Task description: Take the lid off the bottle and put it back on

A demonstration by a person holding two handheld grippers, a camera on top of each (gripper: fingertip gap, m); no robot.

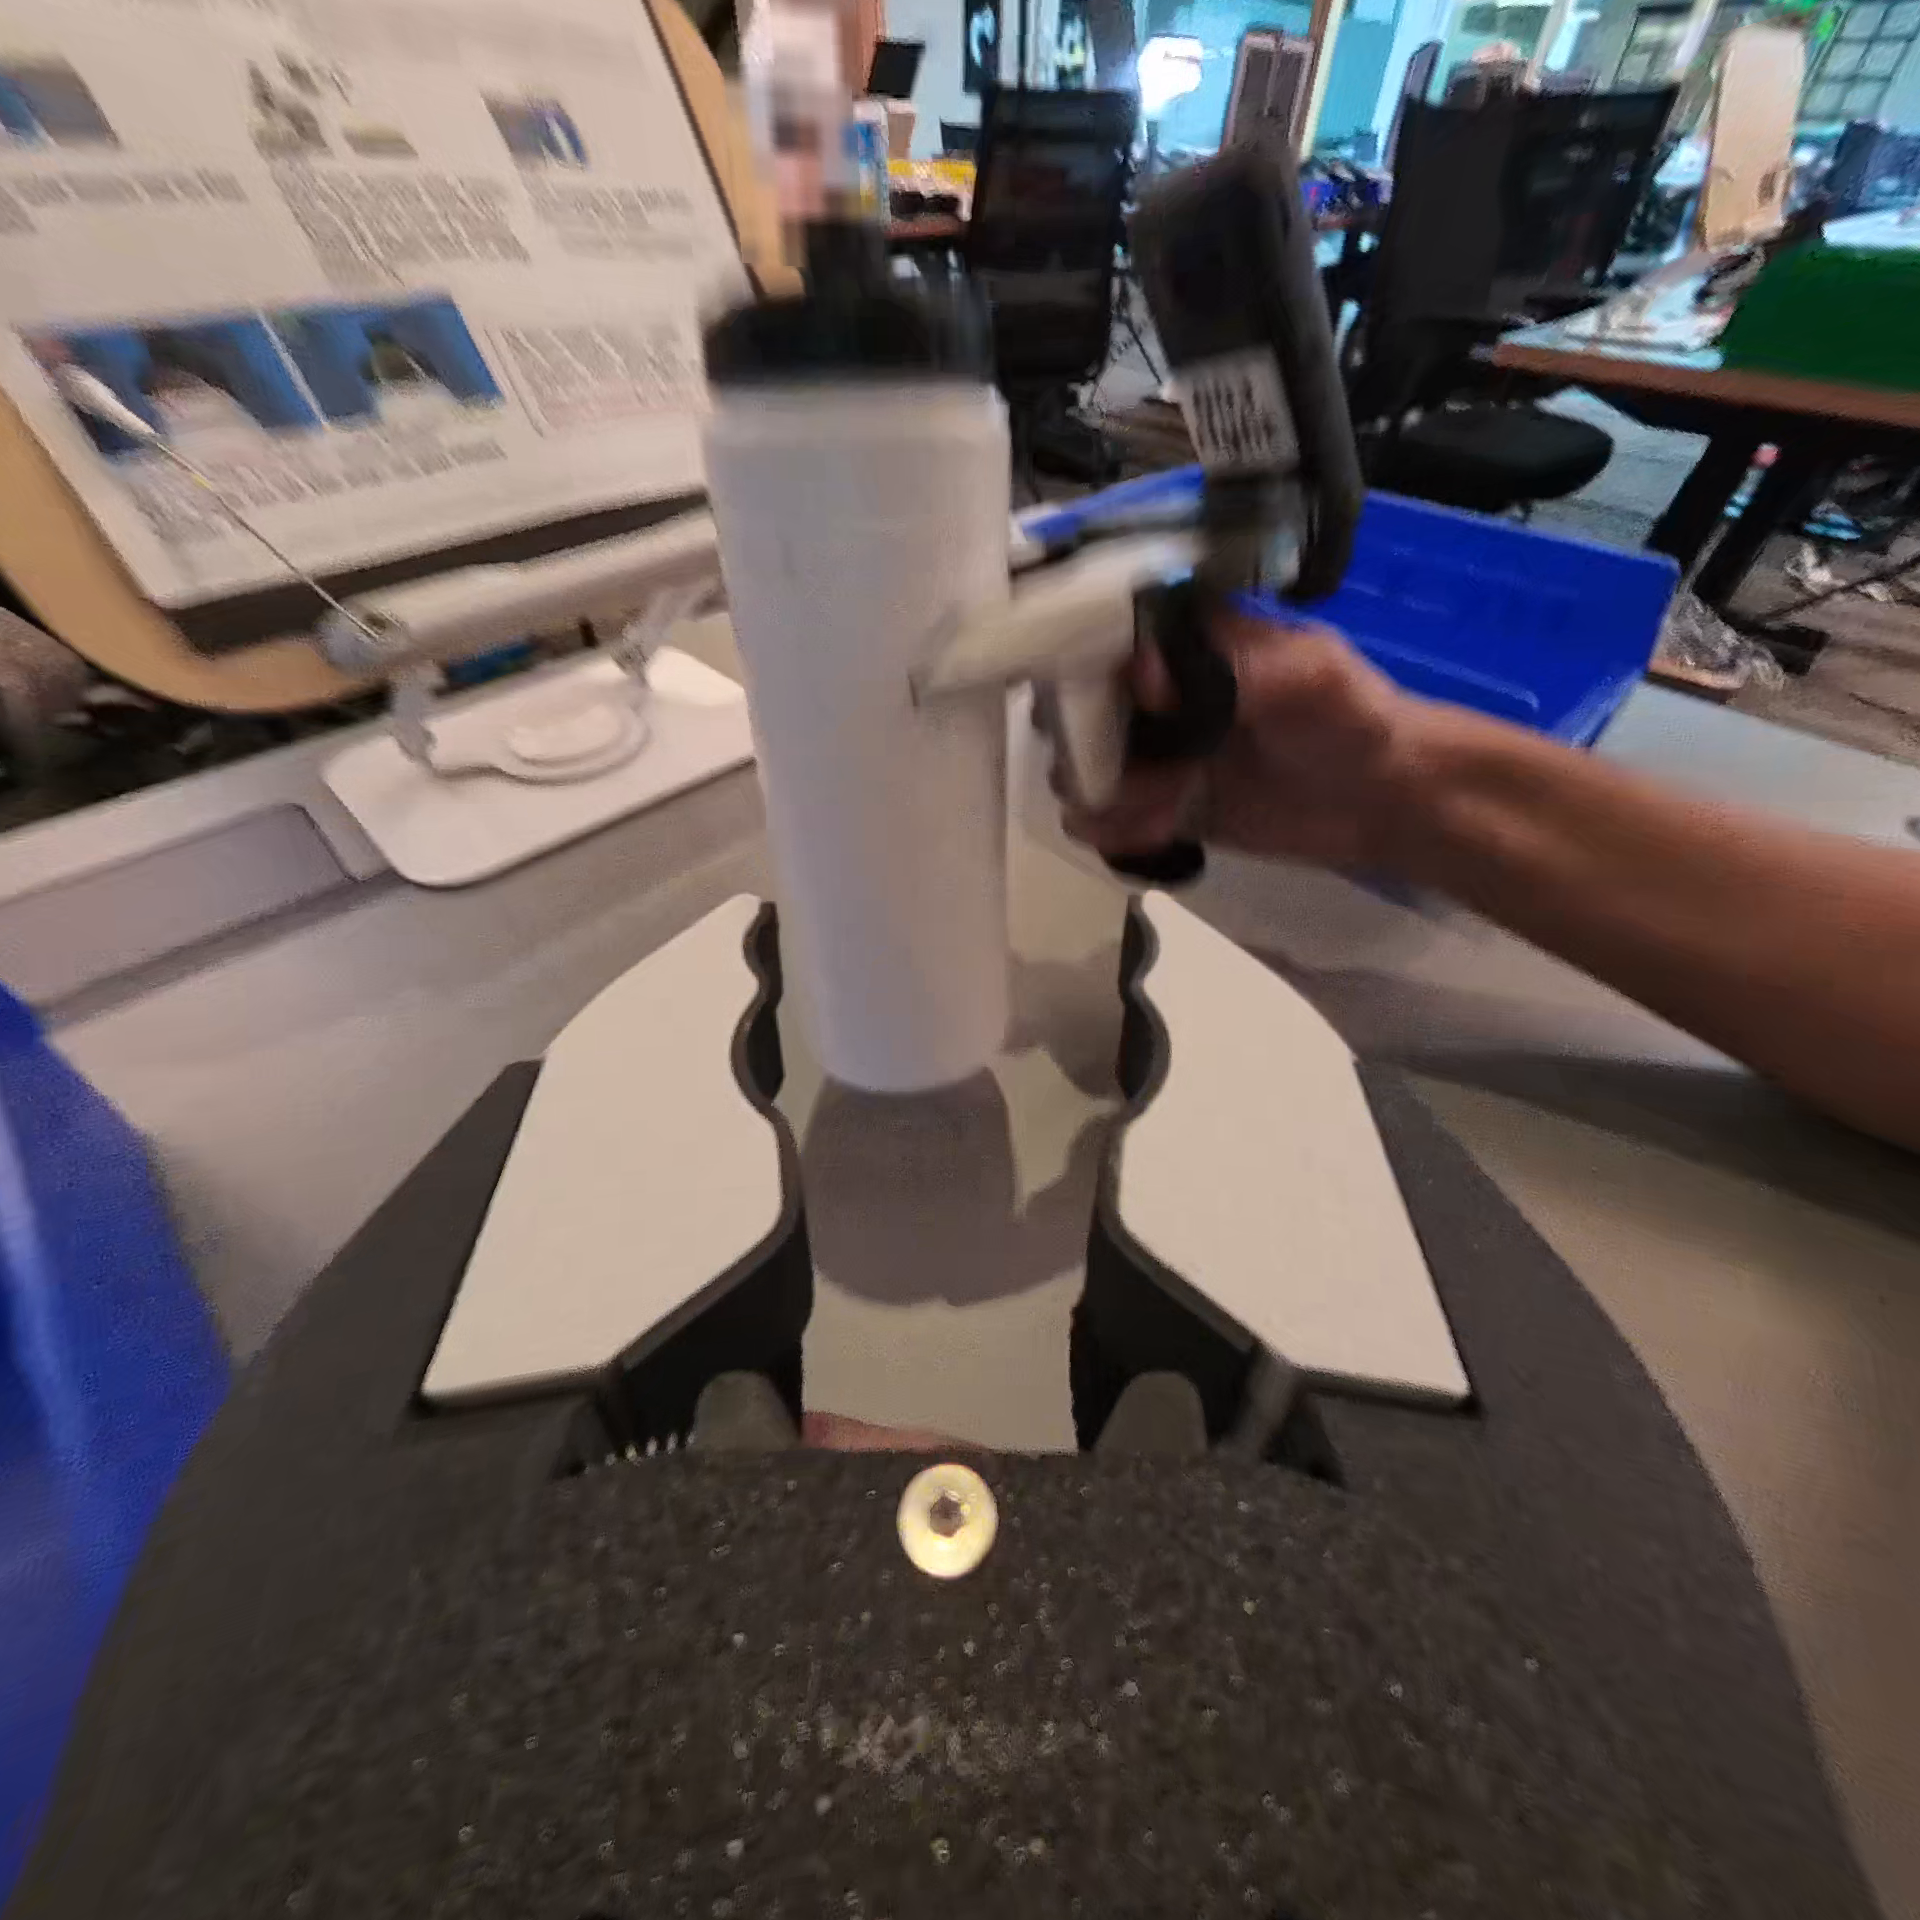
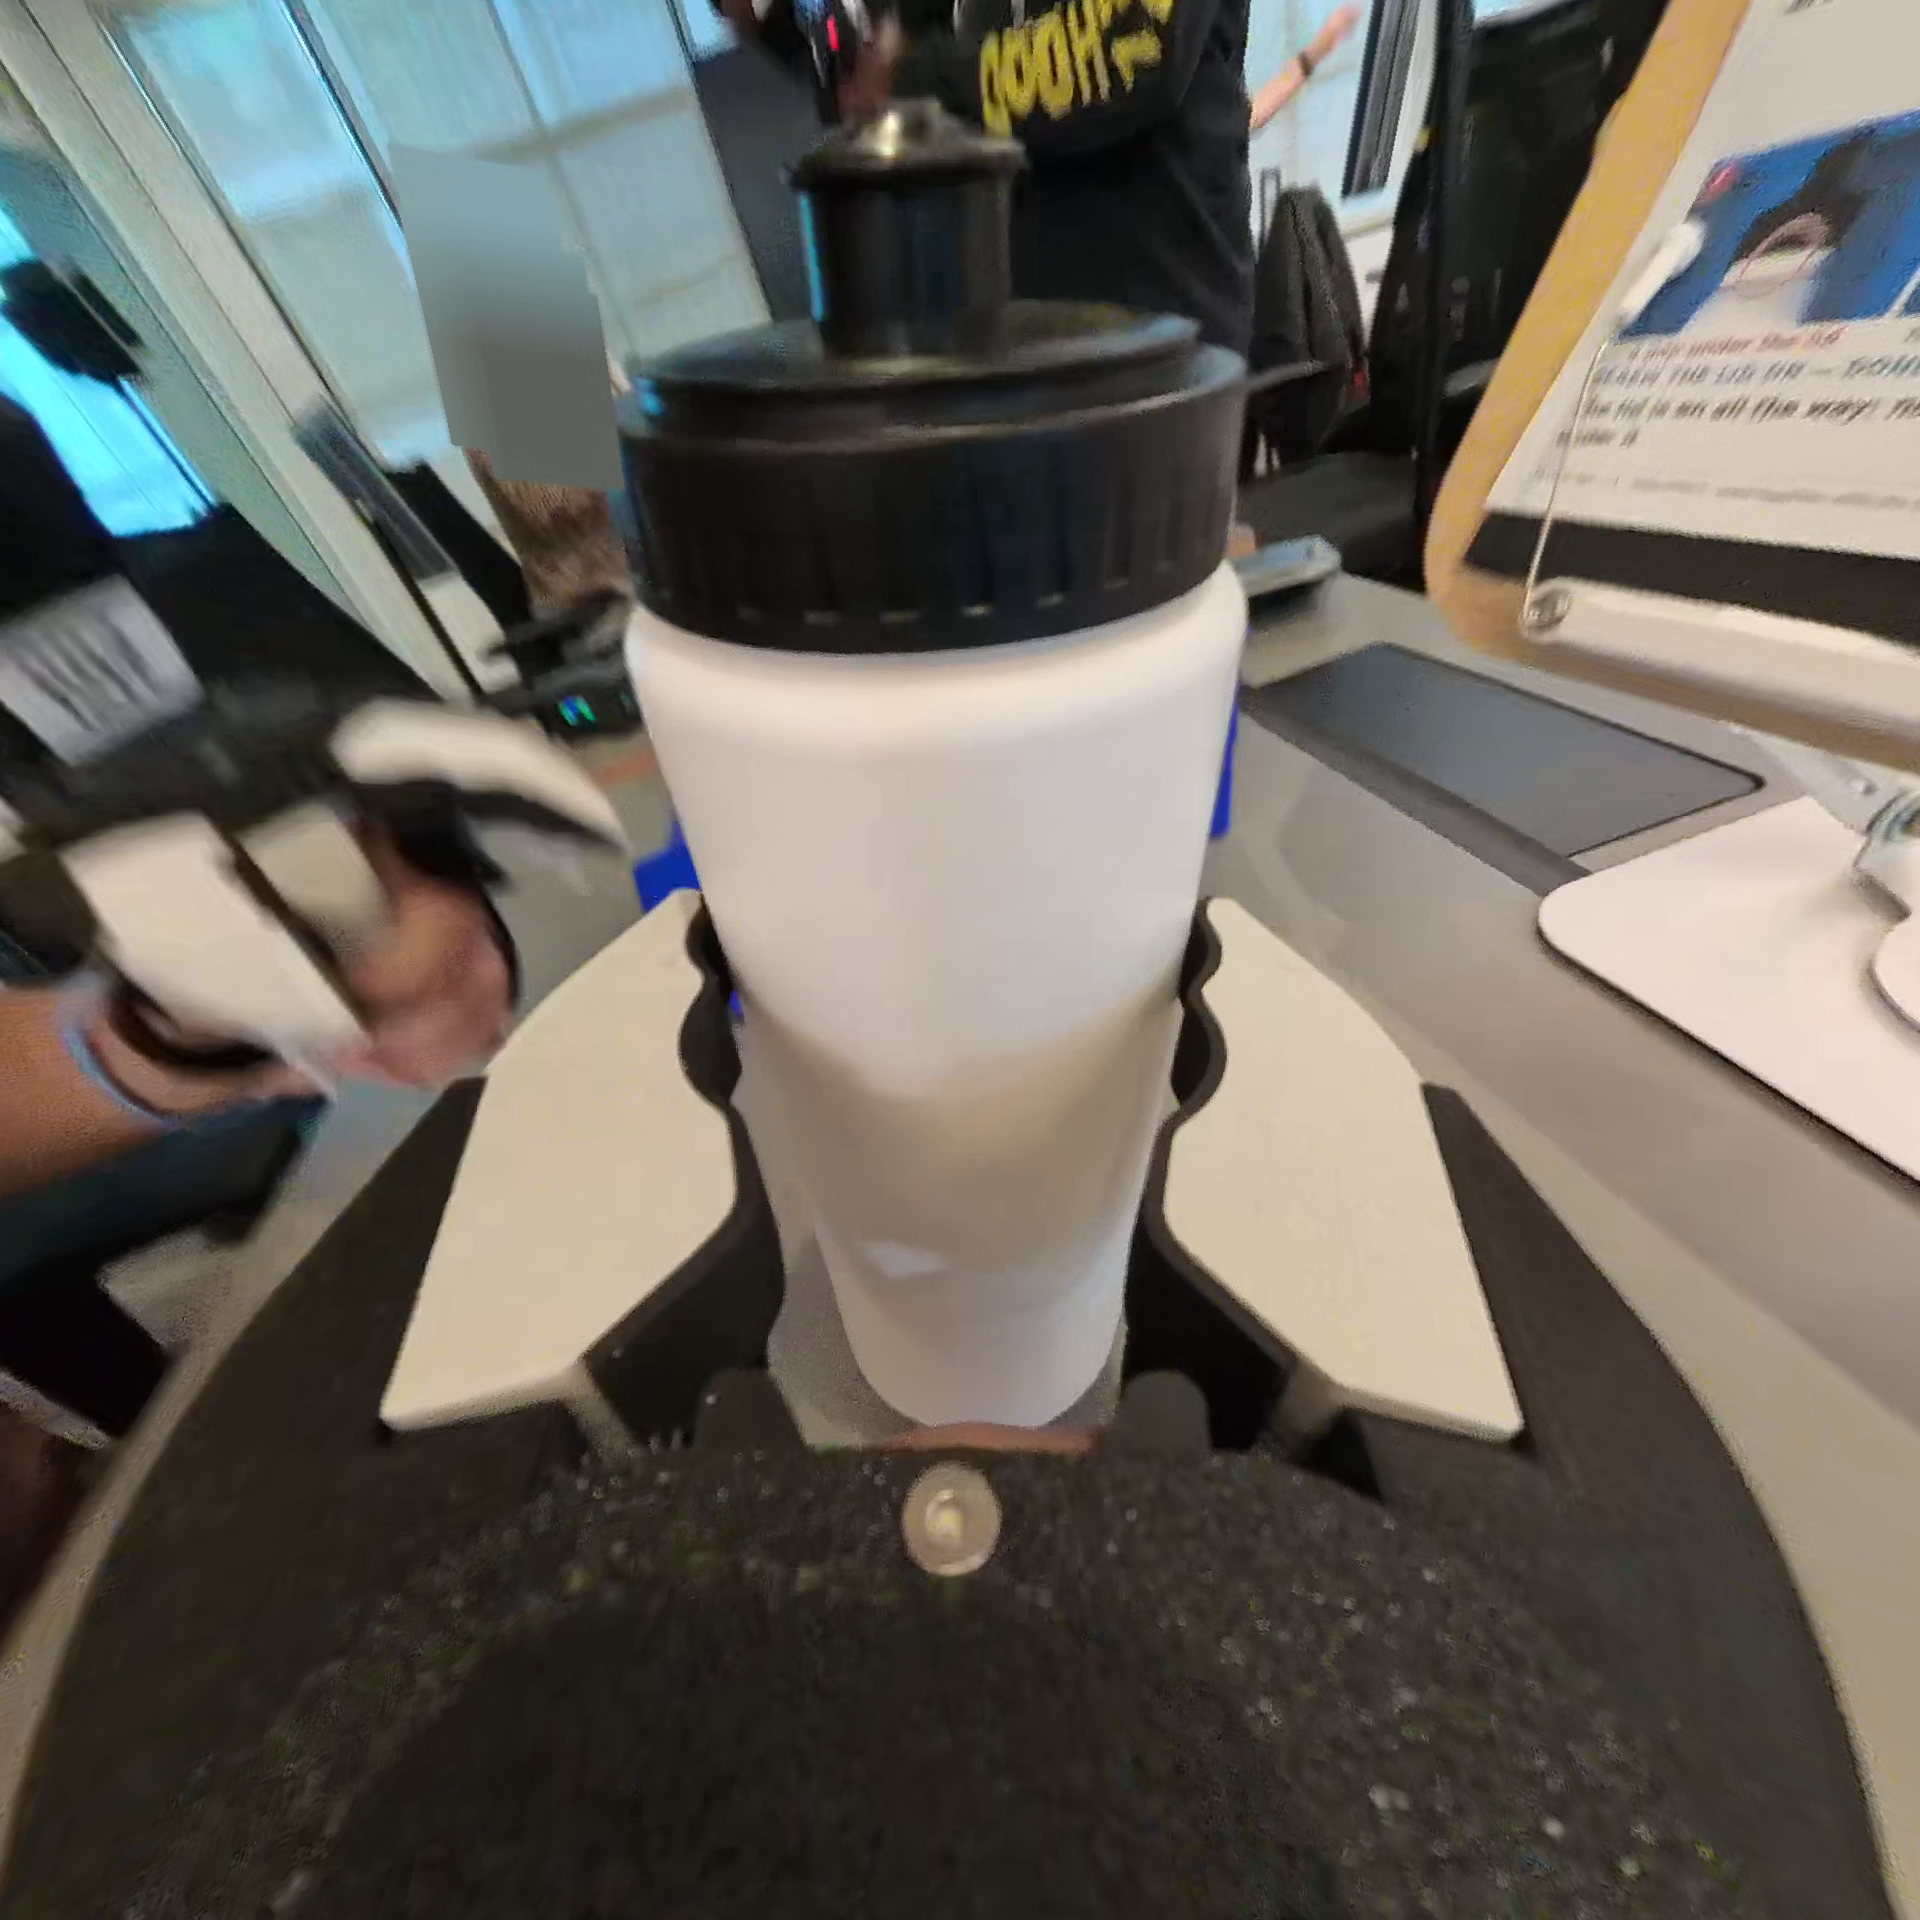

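A white bottle (image 2: 935, 883) with a black lid (image 2: 930, 509) on it stands upright on the grey table (image 2: 1455, 935). My right gripper (image 2: 951, 987) is open, with the bottle's body between its pads. The right pad is against the bottle, and a thin gap shows at the left pad. In the left wrist view its near finger (image 1: 997, 655) lies across the bottle (image 1: 883, 727). My left gripper (image 1: 951, 935) is open and empty, low in front of the bottle's base, with room at its right pad. One of its fingers (image 2: 488, 764) shows blurred to the left of the bottle.
A poster board (image 1: 364, 312) on a white stand base (image 1: 540, 769) stands behind the bottle. A blue bin (image 1: 1475, 613) lies at the right. Office chairs, a wooden table (image 1: 1714, 395) and people fill the background.
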